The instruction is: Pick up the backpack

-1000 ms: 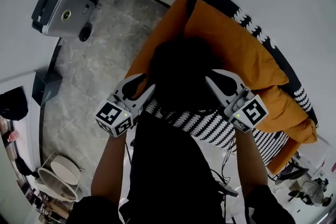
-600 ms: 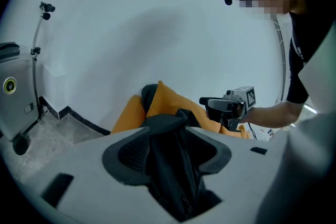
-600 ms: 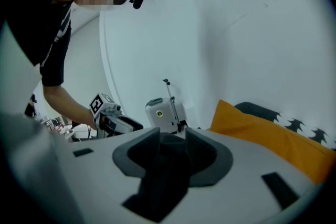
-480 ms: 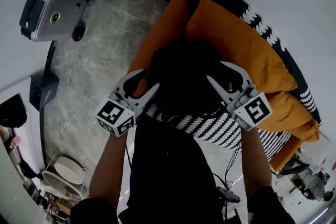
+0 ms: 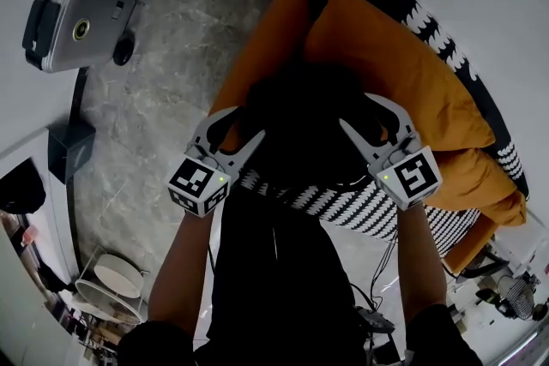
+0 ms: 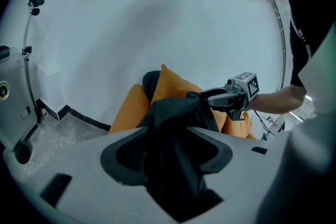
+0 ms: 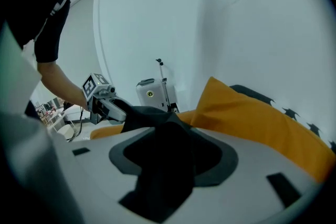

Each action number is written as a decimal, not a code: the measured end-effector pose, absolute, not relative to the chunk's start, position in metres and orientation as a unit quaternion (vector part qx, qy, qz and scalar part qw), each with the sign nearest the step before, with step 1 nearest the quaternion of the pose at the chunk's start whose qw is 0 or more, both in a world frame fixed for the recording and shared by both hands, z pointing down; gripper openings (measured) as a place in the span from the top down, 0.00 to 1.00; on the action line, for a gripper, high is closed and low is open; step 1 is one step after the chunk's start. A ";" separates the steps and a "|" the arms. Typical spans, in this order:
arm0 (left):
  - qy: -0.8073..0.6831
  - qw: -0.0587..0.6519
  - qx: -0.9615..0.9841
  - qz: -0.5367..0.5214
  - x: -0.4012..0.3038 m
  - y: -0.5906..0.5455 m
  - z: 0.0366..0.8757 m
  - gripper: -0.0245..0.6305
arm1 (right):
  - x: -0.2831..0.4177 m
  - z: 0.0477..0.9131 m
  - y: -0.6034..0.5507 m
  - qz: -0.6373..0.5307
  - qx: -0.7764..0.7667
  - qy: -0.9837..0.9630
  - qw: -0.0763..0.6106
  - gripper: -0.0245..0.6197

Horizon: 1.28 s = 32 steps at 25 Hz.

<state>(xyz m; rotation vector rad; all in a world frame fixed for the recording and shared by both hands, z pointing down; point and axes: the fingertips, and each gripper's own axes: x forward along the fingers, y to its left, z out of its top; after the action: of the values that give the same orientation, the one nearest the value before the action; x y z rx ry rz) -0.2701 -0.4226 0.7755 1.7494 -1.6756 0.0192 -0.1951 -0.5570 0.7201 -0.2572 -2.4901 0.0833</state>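
Note:
A black backpack (image 5: 300, 120) lies on the orange cushions (image 5: 386, 64) of a sofa. My left gripper (image 5: 244, 124) is at its left side and my right gripper (image 5: 360, 111) at its right. Both have just been opening their jaws, which now stand spread wide and open. Black backpack fabric (image 6: 176, 113) still lies loose between the jaws of the left gripper (image 6: 170, 149). In the right gripper view the same black fabric (image 7: 157, 128) runs through the right gripper (image 7: 173, 157). Each gripper view also shows the other gripper (image 6: 212, 98) (image 7: 113, 107) at the bag.
A silver wheeled suitcase (image 5: 73, 21) stands on the grey stone floor (image 5: 154, 116) at the far left. A black-and-white patterned blanket (image 5: 360, 206) hangs over the sofa's near edge. A white wall backs the sofa. Cables (image 5: 377, 270) and small clutter lie low right.
Both grippers have sunk a little towards the cushions with the backpack. The jaws of both have spread wider, the right ones from a tight grip on the fabric.

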 end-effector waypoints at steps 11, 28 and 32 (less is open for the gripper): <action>-0.627 0.371 0.684 0.016 -0.262 -0.440 0.789 0.64 | -0.201 0.752 -0.561 0.012 -0.099 -0.928 0.359 0.67; -0.623 0.385 0.681 -0.010 -0.260 -0.445 0.789 0.80 | -0.189 0.770 -0.547 0.091 -0.110 -0.925 0.353 0.78; -0.614 0.392 0.685 -0.019 -0.257 -0.444 0.787 0.81 | -0.184 0.769 -0.547 0.102 -0.103 -0.928 0.343 0.79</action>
<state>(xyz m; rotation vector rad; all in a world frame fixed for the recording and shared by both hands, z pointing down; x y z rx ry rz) -0.2569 -0.4444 0.7875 1.7400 -1.5594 -0.0481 -0.1838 -0.5470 0.7690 -0.2689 -2.4121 0.2649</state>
